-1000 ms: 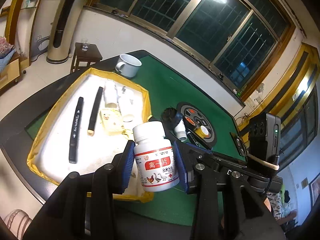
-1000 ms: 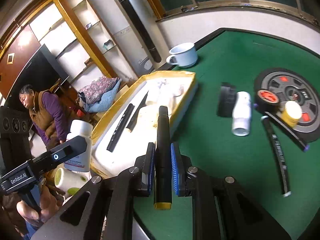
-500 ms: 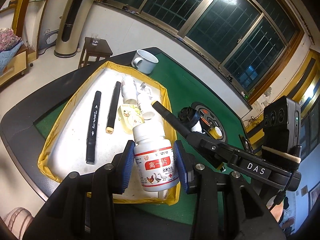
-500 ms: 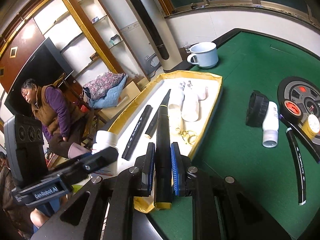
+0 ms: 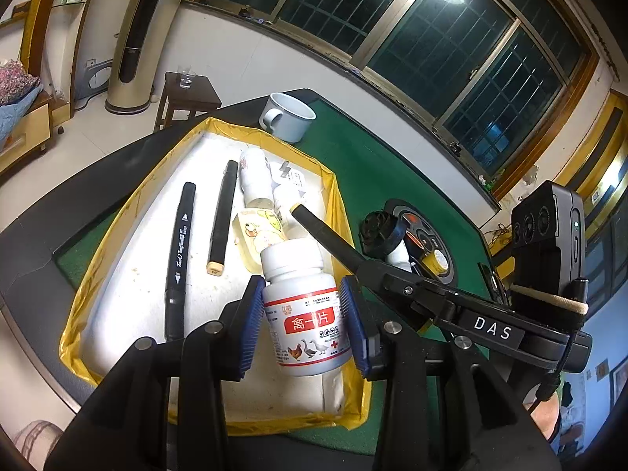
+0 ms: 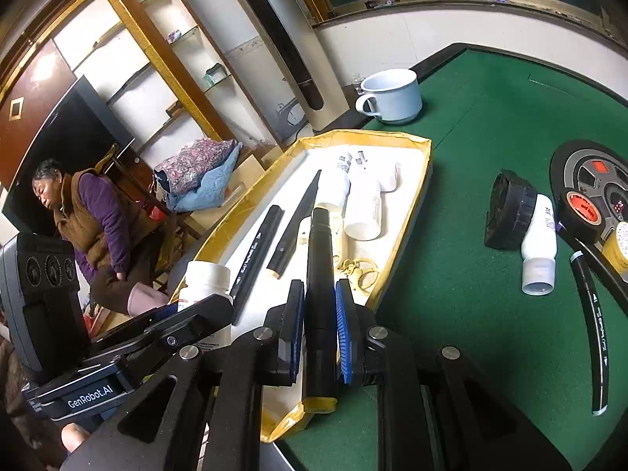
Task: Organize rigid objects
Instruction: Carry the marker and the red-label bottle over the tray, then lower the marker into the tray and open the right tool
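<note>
My left gripper (image 5: 300, 314) is shut on a white pill bottle (image 5: 304, 314) with a red label, held upright above the near end of the yellow-rimmed white tray (image 5: 117, 235). My right gripper (image 6: 320, 314) is shut on a black marker (image 6: 320, 274) with a yellow end, held over the tray's near right corner (image 6: 412, 212); the marker also shows in the left wrist view (image 5: 325, 239). In the tray lie two black markers (image 5: 178, 251), white bottles (image 5: 255, 174) and a small yellow card (image 5: 259, 231).
On the green table (image 6: 471, 117) lie a black cap (image 6: 508, 216), a white bottle (image 6: 539, 251), a black marker (image 6: 592, 322) and a tape roll (image 6: 585, 212) on a round console. A pale blue cup (image 6: 392, 96) stands beyond the tray. A person (image 6: 86, 219) sits at left.
Both grippers have moved over the tray with their objects held. The right gripper's marker now reaches across the tray's right rim, close beside the pill bottle.
</note>
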### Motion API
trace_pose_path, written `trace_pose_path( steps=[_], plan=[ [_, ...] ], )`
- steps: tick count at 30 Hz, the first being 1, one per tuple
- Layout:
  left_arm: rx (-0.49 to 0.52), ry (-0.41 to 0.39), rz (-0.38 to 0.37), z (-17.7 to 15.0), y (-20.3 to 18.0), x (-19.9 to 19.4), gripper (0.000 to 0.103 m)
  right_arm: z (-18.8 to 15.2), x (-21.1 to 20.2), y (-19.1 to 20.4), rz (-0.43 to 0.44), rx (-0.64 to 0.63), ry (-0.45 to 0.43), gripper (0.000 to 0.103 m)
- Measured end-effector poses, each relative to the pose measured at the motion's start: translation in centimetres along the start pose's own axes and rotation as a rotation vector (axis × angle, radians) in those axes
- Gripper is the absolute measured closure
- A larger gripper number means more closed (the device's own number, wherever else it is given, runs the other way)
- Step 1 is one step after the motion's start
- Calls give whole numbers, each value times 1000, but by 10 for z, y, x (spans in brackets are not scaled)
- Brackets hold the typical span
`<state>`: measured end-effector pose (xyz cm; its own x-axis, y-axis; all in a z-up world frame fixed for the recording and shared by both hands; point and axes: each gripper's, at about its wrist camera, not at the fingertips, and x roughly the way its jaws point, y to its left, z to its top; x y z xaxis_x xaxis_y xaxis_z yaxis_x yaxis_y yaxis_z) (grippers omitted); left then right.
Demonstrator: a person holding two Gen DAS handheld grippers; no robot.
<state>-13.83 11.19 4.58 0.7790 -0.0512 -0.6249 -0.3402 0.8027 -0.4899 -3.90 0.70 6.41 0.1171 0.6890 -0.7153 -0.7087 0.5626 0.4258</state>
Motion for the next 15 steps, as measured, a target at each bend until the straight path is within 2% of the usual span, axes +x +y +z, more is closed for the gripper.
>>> trace_pose_path(
  steps=[15],
  plan=[
    [-28, 35, 10, 8, 24, 22, 66, 13, 17, 0, 21, 60, 5, 89]
  ],
)
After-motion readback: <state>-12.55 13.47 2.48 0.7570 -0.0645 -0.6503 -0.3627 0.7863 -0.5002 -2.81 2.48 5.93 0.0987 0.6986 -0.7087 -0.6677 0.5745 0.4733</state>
